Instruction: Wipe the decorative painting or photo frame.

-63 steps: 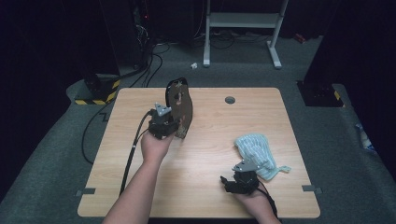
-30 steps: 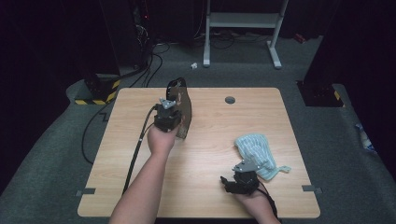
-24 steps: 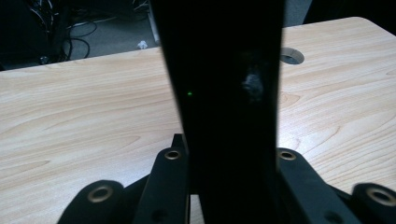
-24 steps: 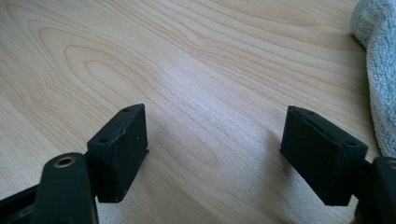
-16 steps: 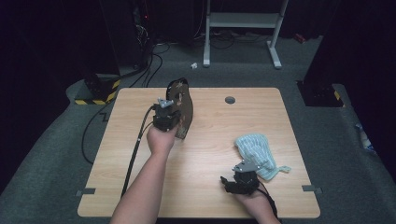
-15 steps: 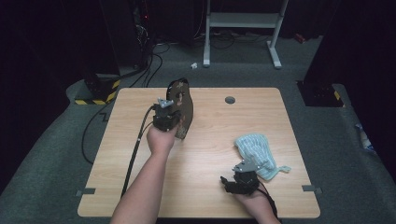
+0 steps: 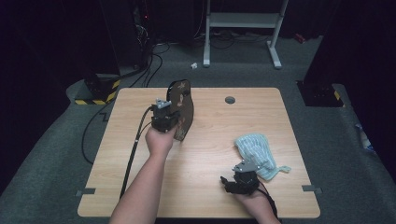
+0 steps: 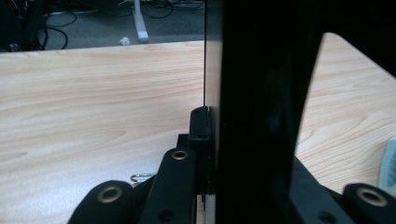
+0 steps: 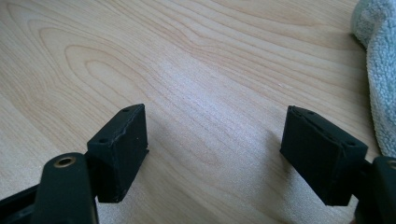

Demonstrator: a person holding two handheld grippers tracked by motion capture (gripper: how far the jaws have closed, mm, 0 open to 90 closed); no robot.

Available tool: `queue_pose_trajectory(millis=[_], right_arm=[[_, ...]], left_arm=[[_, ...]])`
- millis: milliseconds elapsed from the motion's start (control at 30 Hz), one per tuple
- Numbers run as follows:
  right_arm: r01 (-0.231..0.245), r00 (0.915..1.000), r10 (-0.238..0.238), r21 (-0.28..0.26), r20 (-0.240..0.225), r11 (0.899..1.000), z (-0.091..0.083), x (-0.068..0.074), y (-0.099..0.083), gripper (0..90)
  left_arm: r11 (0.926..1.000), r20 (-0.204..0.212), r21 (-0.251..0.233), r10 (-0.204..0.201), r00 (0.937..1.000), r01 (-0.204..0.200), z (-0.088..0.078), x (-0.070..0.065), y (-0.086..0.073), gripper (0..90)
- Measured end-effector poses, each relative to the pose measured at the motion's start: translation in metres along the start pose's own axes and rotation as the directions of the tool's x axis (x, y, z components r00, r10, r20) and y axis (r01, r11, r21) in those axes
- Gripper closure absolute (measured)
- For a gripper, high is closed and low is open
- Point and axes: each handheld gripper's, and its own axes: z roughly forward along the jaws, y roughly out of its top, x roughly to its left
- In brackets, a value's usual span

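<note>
Standing on edge near the table's ten o'clock area in the high view was a thin dark brown board with a rounded top and pale patterning (image 7: 183, 108), upright and turned nearly edge-on to the person. Its dark edge rose straight up through the middle of the left gripper view (image 8: 261, 93), with the near black jaw lying flat against its left face. The left gripper (image 7: 169, 122) had just been closing its jaws, and they were pinched on the board's lower edge, at the board's seven o'clock. The person's left hand (image 7: 159, 140) gripped the tool from below, and a black cable (image 7: 133, 154) trailed from it toward six o'clock, down the left side of the forearm.

Well apart, toward the table's five o'clock, the right gripper (image 7: 233, 179) rested low over the light wooden tabletop (image 7: 224, 130). In the right gripper view its two black pads stood spread wide (image 9: 212, 154) with only bare wood grain between them. Just beside it, at its one o'clock, lay a crumpled pale blue-green towel (image 7: 256, 148), whose fuzzy edge showed at the right border of the right gripper view (image 9: 380, 70).
</note>
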Motion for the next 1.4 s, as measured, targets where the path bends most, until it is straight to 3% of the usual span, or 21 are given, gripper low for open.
queue_pose_trajectory(millis=[500,933,1400], right_arm=[[-0.010,1.0000,0.010,0.003,-0.001,1.000,0.000,0.001,0.000,22.6],[-0.004,1.0000,0.004,0.001,0.001,1.000,0.000,0.000,0.000,22.6],[-0.006,1.0000,0.006,0.002,0.001,1.000,0.000,0.000,0.000,22.6]], left_arm=[[0.9991,0.042,-0.041,0.010,0.9991,-0.009,-0.041,0.008,-0.019,80.7],[0.9970,0.083,-0.068,0.042,0.9957,-0.036,-0.079,0.001,-0.032,80.7],[0.9967,0.116,-0.074,0.042,0.9923,-0.034,-0.100,-0.009,-0.055,80.7]])
